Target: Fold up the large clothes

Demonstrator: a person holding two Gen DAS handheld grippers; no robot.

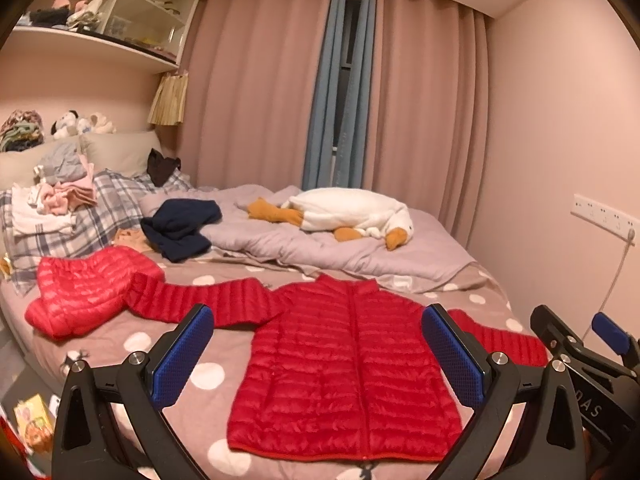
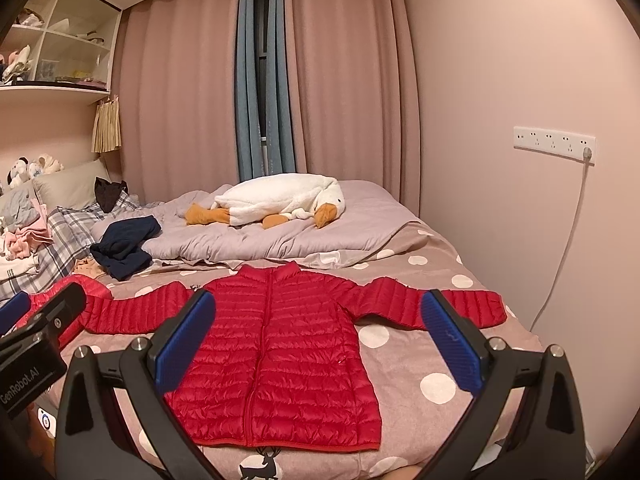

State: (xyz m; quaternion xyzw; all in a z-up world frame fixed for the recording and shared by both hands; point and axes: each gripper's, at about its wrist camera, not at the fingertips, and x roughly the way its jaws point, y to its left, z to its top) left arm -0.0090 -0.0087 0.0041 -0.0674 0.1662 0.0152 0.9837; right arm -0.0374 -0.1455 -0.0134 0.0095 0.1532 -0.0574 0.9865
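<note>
Your red quilted jacket lies flat, front up and zipped, on the polka-dot bedsheet, both sleeves spread wide. Both your left gripper and right gripper hover above it with jaws wide apart, holding nothing. Start with a sleeve: pinch the right cuff through both layers and lay it across the chest. Watch the second red jacket lying against the left sleeve.

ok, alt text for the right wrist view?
A red puffer jacket lies flat, front up and zipped, sleeves spread, on a polka-dot bed. The open right tongs hang above it, holding nothing, with the left tongs at the left edge. Behind lie a plush goose and a navy garment.
</note>
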